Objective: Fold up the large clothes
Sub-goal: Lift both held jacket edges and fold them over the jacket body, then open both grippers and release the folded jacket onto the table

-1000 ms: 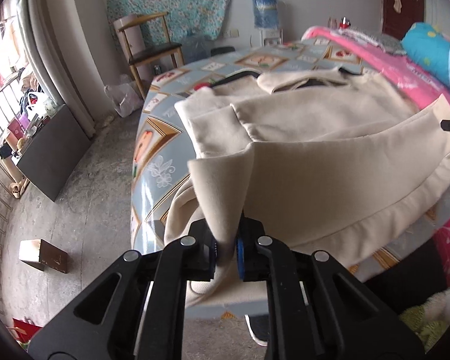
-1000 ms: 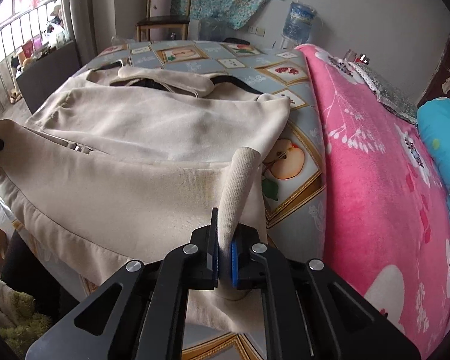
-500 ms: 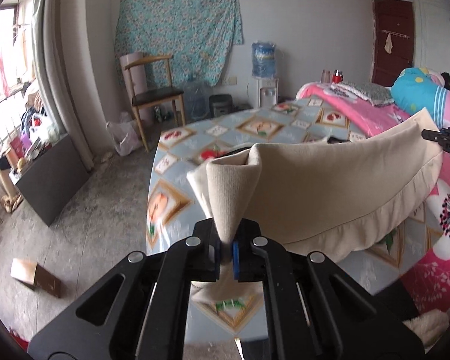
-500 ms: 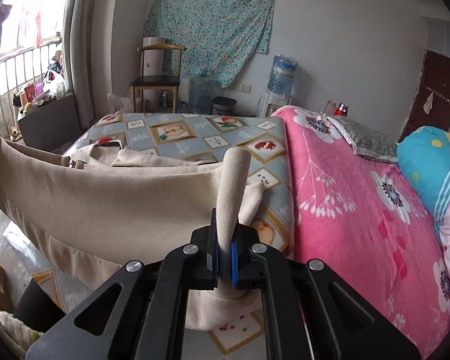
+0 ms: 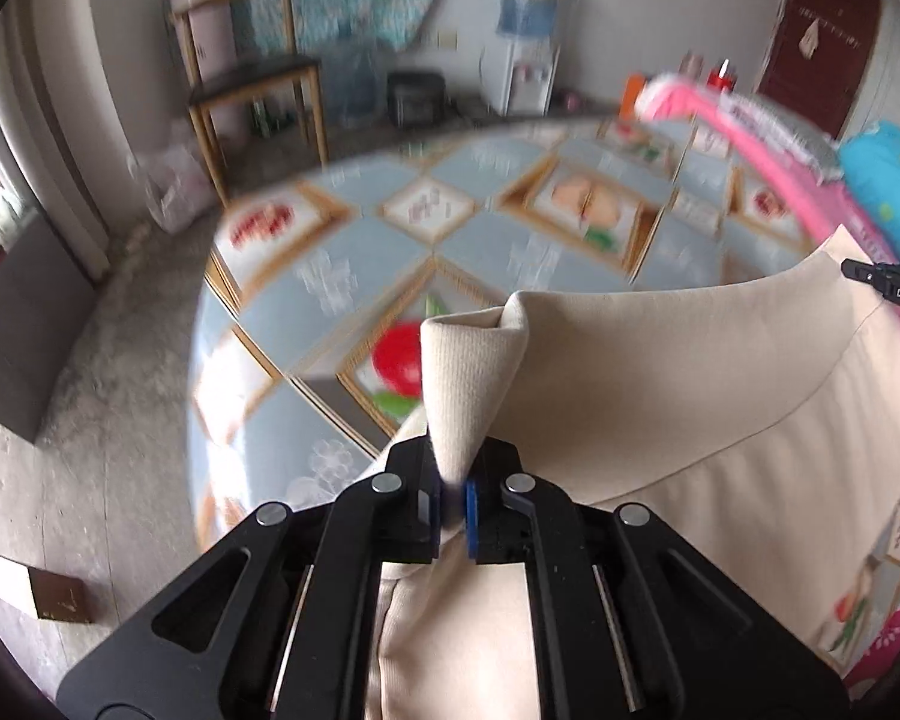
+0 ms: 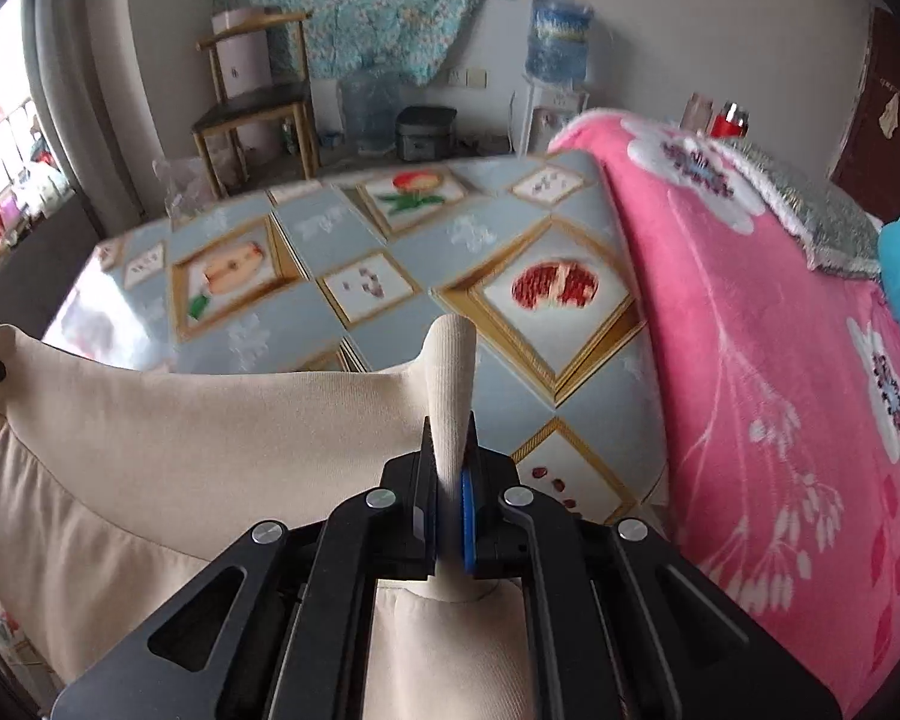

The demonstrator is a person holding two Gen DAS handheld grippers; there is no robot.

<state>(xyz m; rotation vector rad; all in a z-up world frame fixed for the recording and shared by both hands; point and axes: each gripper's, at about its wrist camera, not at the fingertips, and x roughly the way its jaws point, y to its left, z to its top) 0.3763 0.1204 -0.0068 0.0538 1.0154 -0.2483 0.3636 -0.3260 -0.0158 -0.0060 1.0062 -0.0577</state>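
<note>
Nearest the lens, my left tongs [image 5: 453, 495] were clamped on a ribbed corner of the beige garment [image 5: 720, 408], and my right tongs [image 6: 450, 501] pinched the matching ribbed corner in the same way; neither pair stood open. Between the two grips the hem of the garment ran taut, held up above the bed with the rest of the cloth hanging below toward me. The tip of the opposite tongs showed at the edge of each view, level with the hem. Beyond the hem lay the bare blue patterned sheet [image 6: 390, 276] of the bed, with the pink floral blanket [image 6: 780, 360] alongside it to the right. Farther off stood a wooden chair [image 5: 252, 78] and a water dispenser [image 6: 555, 60] against the wall.

I judged the step in hand to be carrying the hem across for a fold. The next move would call for lowering both corners evenly onto the sheet, keeping the hem straight, before releasing.
</note>
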